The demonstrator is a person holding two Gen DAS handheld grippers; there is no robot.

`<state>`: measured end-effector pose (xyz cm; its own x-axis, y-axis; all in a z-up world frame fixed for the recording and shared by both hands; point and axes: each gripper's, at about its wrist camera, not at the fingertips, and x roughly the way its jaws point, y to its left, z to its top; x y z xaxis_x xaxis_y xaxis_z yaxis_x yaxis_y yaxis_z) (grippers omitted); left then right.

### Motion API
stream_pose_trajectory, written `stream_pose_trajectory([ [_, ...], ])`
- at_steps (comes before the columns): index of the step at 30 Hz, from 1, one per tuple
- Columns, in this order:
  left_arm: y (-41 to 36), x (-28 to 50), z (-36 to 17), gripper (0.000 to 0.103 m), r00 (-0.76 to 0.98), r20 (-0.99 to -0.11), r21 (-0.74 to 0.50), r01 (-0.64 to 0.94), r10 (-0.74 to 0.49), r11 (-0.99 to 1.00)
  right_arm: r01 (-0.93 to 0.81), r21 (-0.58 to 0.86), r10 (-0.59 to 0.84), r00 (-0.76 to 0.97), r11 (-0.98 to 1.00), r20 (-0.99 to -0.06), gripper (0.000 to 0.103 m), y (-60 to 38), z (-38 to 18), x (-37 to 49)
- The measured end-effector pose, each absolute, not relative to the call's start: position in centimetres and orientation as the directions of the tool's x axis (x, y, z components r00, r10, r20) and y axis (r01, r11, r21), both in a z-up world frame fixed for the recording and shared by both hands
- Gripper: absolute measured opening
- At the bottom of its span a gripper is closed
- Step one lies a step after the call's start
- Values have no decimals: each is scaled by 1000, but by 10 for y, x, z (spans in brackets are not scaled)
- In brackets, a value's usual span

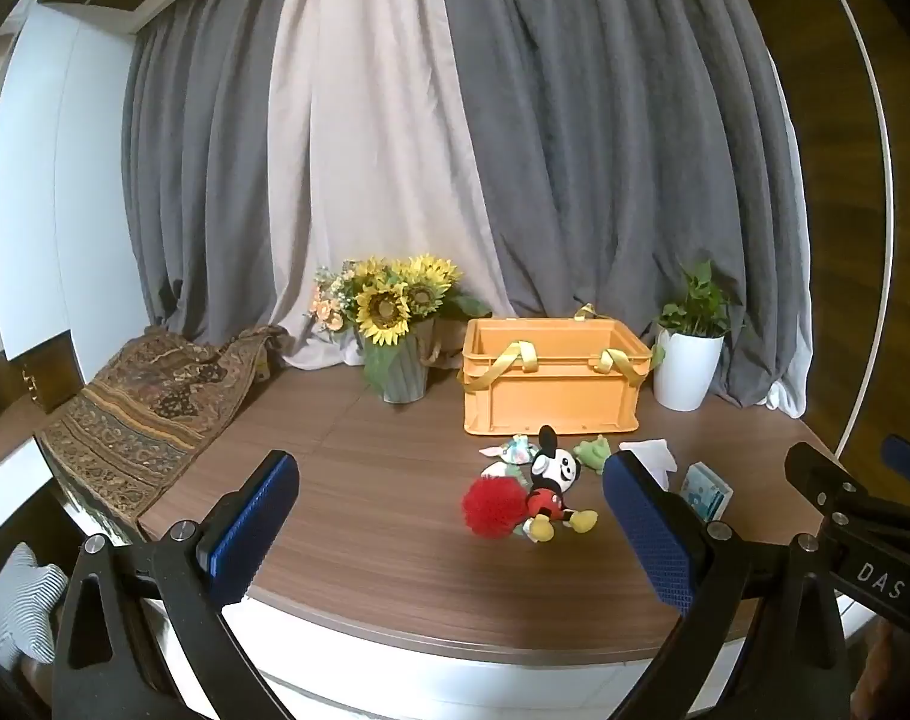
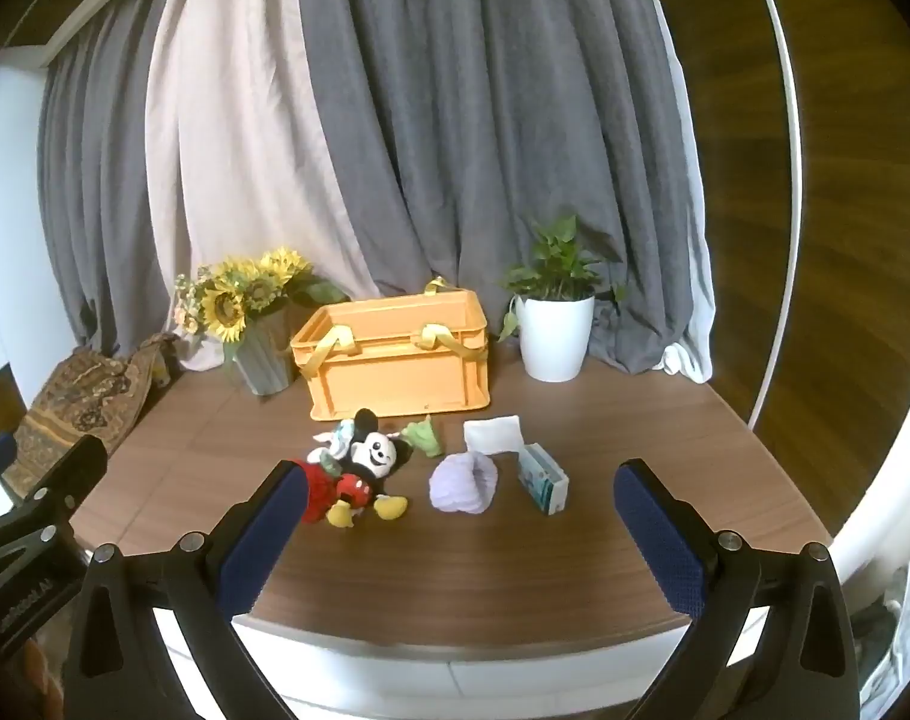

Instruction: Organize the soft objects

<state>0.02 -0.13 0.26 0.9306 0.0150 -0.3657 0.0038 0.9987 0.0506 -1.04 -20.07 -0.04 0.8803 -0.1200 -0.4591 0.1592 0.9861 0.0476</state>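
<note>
Black left gripper (image 1: 449, 531); blue ribbed fingers (image 1: 251, 531); silver screws; right gripper (image 2: 461, 534) alike.

White letters "DAS" read on the black body of the right hand-held gripper (image 1: 875, 516), seen at the right edge of the left wrist view. Pale lettering runs along the left hand-held gripper (image 2: 41, 480) body in the right wrist view; too blurred to read. Printing on the small tissue pack (image 2: 542, 486) on the surface: illegible.
</note>
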Motion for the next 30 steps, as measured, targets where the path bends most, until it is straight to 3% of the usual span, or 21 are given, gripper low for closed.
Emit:
stream_pose_trajectory([
  [30, -1, 2, 0, 103, 934, -356, 47, -11, 27, 999, 162, 46, -124, 884, 986, -451, 103, -200, 1, -11],
])
